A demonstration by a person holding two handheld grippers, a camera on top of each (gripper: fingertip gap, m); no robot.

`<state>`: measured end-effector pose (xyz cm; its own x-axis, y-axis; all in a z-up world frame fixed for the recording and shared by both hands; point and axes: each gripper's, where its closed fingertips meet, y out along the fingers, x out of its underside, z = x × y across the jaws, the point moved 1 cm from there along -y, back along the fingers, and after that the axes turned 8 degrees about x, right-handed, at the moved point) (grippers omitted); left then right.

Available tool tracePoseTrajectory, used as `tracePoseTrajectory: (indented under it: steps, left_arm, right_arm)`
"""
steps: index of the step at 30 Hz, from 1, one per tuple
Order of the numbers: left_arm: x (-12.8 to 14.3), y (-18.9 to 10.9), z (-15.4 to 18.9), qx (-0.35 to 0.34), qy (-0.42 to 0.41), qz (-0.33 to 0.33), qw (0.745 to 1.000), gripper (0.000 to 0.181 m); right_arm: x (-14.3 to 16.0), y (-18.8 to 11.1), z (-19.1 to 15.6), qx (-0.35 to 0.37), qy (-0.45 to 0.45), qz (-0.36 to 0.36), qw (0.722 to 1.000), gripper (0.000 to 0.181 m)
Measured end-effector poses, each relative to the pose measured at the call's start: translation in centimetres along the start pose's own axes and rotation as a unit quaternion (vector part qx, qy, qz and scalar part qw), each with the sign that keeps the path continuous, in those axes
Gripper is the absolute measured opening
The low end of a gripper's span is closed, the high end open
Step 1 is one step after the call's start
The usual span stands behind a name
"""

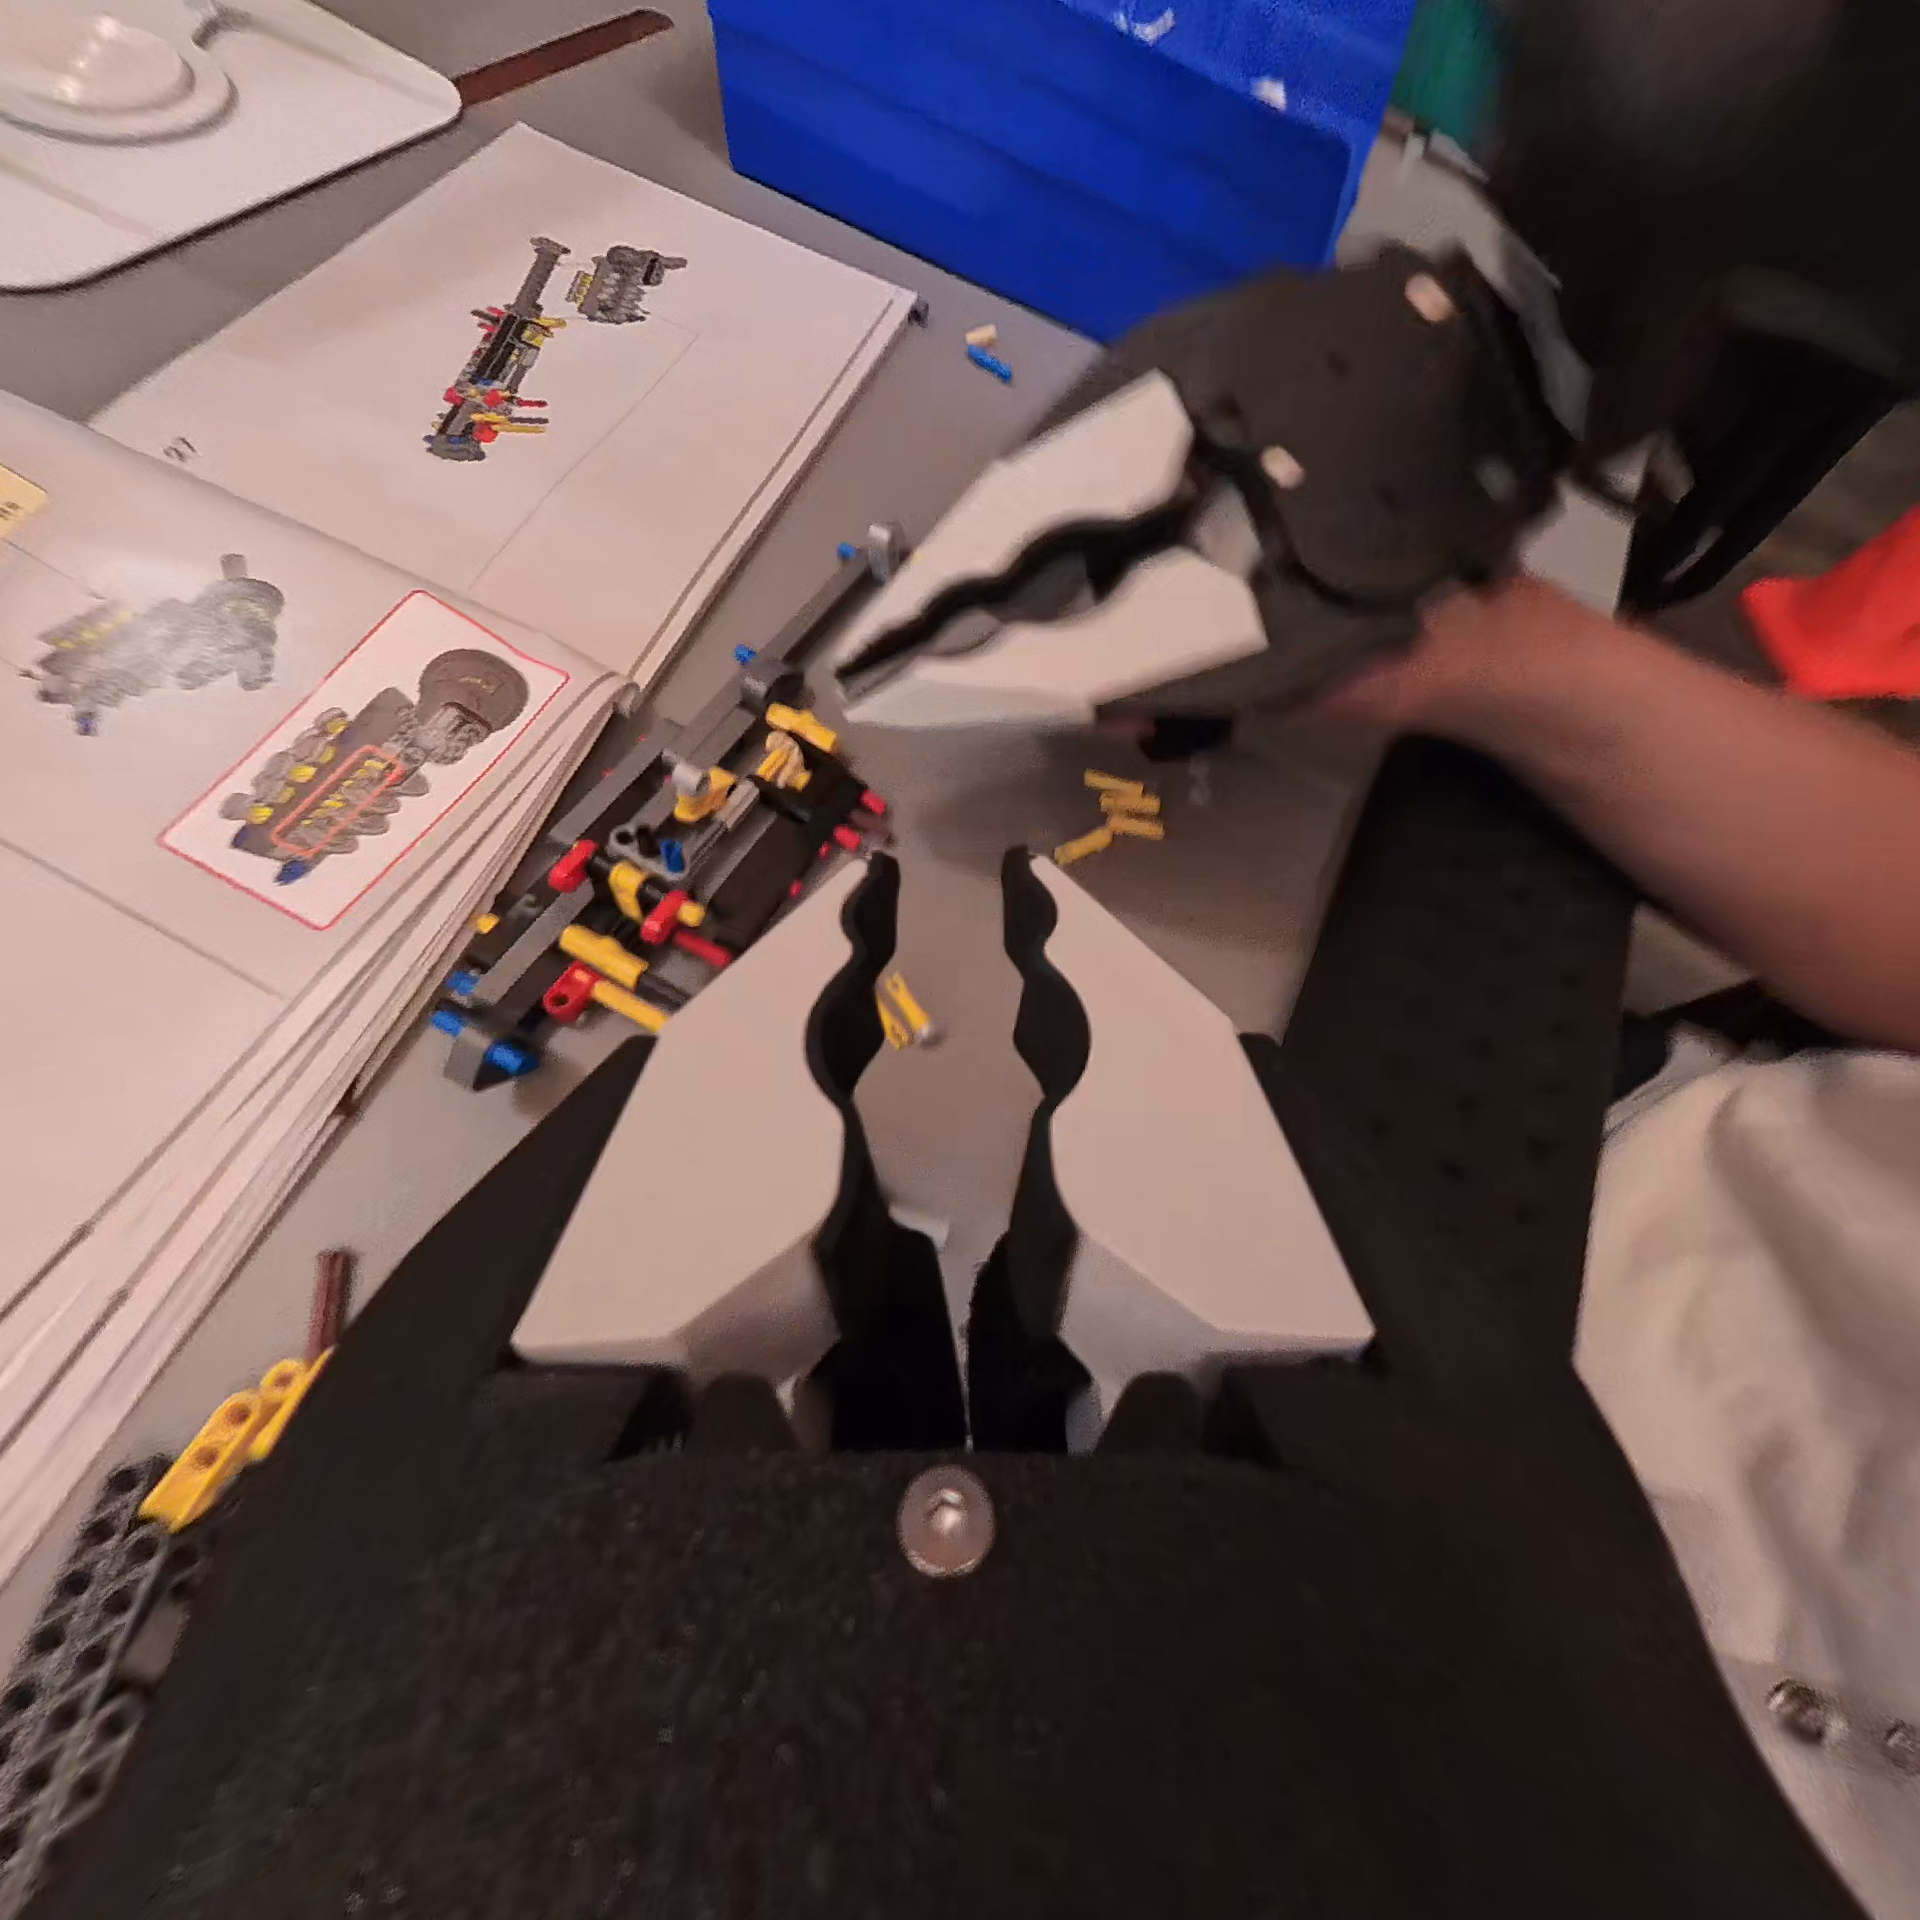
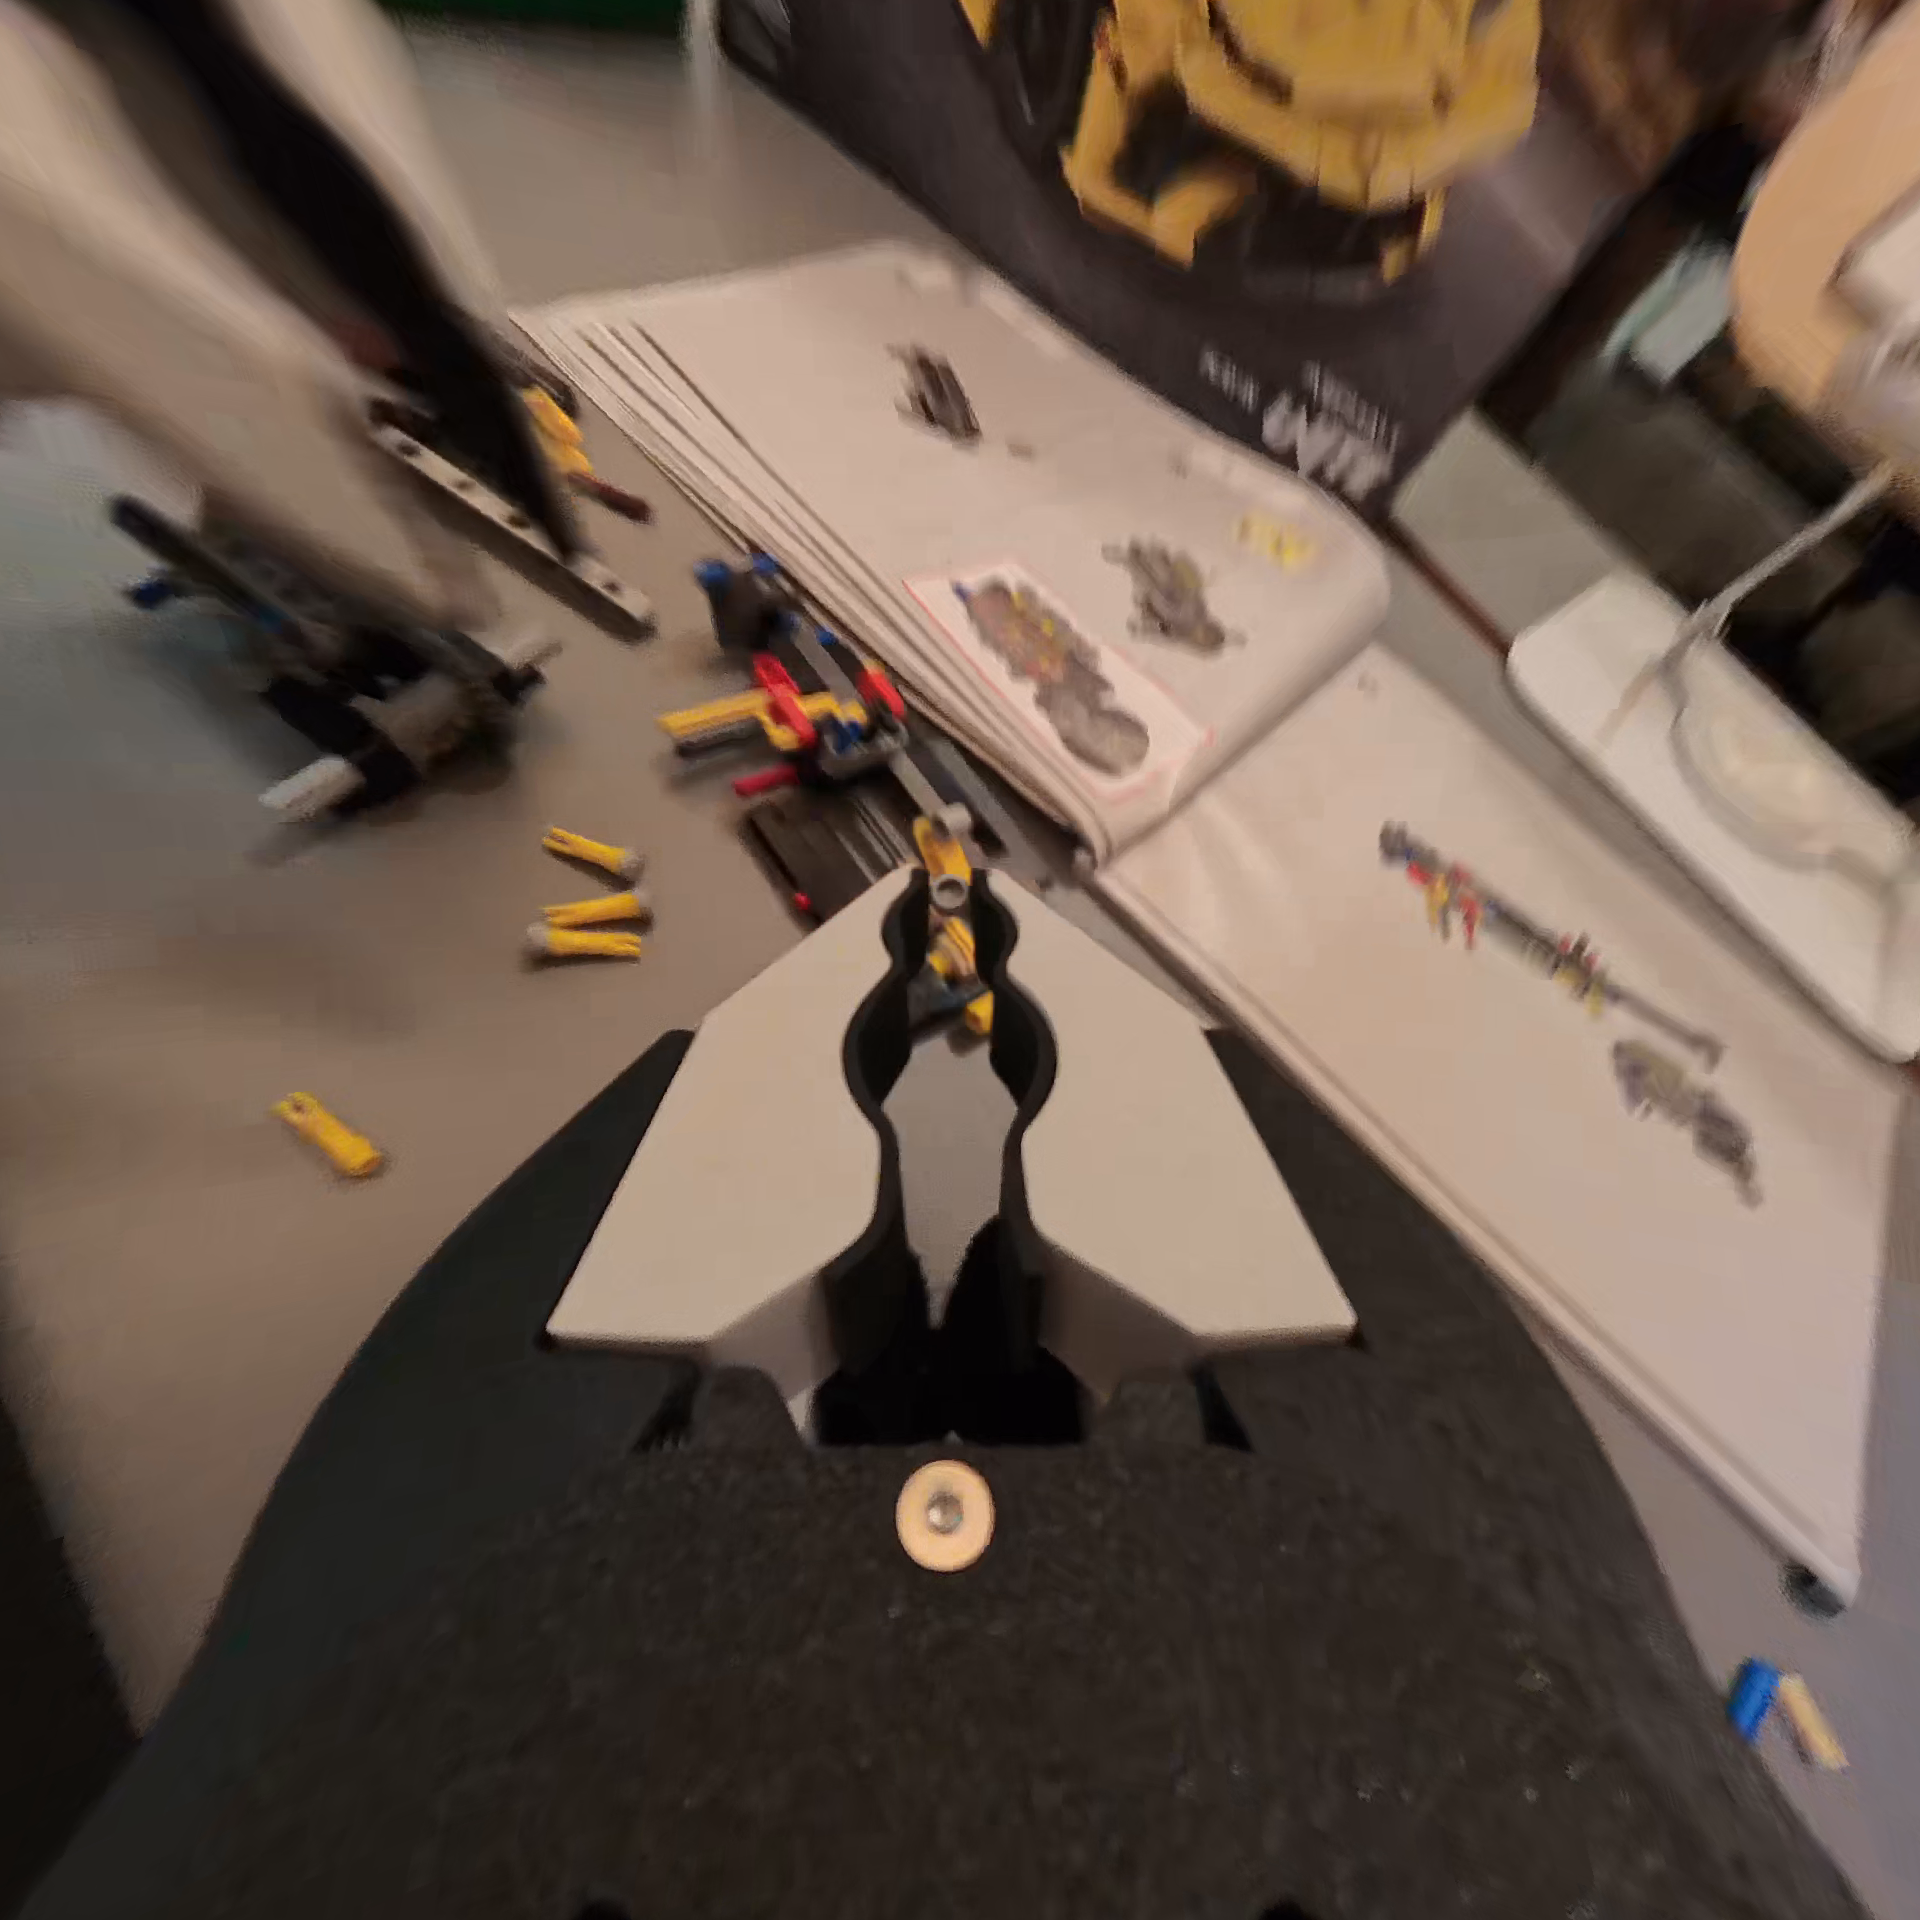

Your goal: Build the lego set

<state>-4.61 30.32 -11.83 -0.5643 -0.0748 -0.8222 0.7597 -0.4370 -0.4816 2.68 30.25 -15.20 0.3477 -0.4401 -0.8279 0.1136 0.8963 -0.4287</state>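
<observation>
Left gripper [image 1: 951,862] jaws apart, nothing between them, hanging over bare grey table [image 1: 1039,748]; one loose yellow pin [image 1: 902,1010] lies on the table in the gap. Right gripper [image 2: 948,883] jaws nearly together at the tips, over the near end of the lego assembly [image 2: 821,727]; a small grey-and-yelley part sits in the gap, but motion blur means I cannot tell if it is clamped or just behind the tips. In the left wrist view the right gripper [image 1: 847,670] shows from the side, tips close together, right at the long grey beam of the lego assembly [image 1: 644,883]. That assembly (black, grey, yellow, red and blue pieces) lies on the table tight against the edge of the open instruction booklet [image 1: 499,436]. A cluster of yellow pins [image 1: 1117,810] lies near the left gripper's tips, on their right. Blue bin [image 1: 1039,135] beyond the booklet, white tray [image 1: 312,114] at far left. Right wrist view: set box [image 2: 1195,208] stands behind the booklet, a second sub-assembly [image 2: 395,696] lies well apart at left, blurred.
</observation>
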Motion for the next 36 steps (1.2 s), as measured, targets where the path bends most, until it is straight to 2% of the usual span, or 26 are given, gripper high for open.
tracePoseTrajectory:
  steps: [4,7,9,18,21,24,28,36]
  left_arm:
    - [-2.1,1.3,-0.6,0.071,-0.083,0.013,0.994,0.010]
    - [-3.1,1.3,1.5,0.199,-0.158,0.031,0.967,0.011]
    - [-3.2,0.9,2.1,0.242,-0.192,0.039,0.950,0.015]
    - [-2.6,0.2,2.4,0.251,-0.198,0.037,0.947,0.016]
    - [-2.5,-0.1,2.7,0.265,-0.203,0.035,0.942,0.003]
    - [-2.9,-0.5,3.2,0.298,-0.223,0.047,0.927,0.002]
    - [-4.2,-1.8,5.0,0.395,-0.246,0.083,0.881,0.001]
    - [-8.0,-4.9,9.1,0.588,-0.282,0.195,0.733,0.002]
  right_arm:
    - [-3.5,-2.9,-2.0,0.010,-0.066,0.092,0.993,0.007]
    - [-5.1,-4.5,-3.1,-0.006,-0.062,0.127,0.990,0.007]
    - [-5.6,-5.1,-2.9,-0.006,-0.058,0.137,0.989,0.007]
    - [-6.4,-5.7,-3.3,-0.037,-0.041,0.163,0.985,0.007]
    - [-6.6,-5.8,-3.6,-0.039,-0.049,0.169,0.984,0.007]
    - [-7.2,-6.3,-3.5,-0.048,-0.034,0.188,0.980,0.007]
    - [-9.0,-8.3,-3.6,-0.098,0.023,0.246,0.964,0.007]
    - [-13.4,-12.7,-2.9,-0.162,0.099,0.380,0.905,0.008]
